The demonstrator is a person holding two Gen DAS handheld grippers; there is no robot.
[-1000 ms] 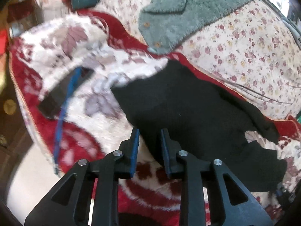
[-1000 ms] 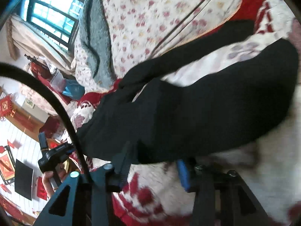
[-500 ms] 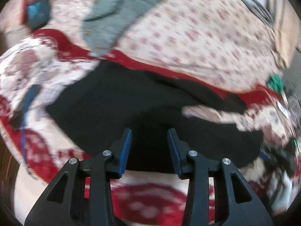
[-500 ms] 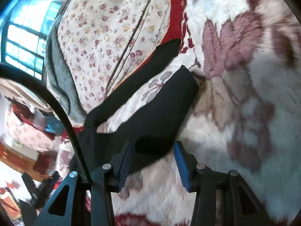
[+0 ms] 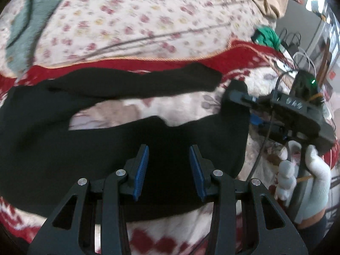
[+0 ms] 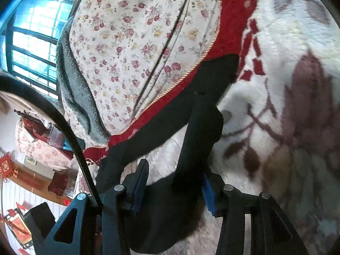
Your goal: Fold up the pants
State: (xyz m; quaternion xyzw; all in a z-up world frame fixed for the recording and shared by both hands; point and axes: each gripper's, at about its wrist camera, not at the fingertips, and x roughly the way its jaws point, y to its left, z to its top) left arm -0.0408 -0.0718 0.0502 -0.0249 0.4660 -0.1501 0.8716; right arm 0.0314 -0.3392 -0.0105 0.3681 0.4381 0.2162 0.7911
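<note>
The black pants (image 5: pixel 89 148), soft and matte, lie spread on a fluffy red-and-white blanket (image 5: pixel 174 238), two legs apart. The left tool (image 5: pixel 169 170) hovers spread and empty. The right tool (image 6: pixel 173 188) is opening, one leg's cuff between its pads; only the left view shows the gloved hand (image 5: pixel 301 180).

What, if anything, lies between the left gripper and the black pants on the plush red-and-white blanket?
Nothing visible. The left gripper hangs with open jaws directly over the black pants on the plush red-and-white blanket, bare fabric showing between its fingers.
</note>
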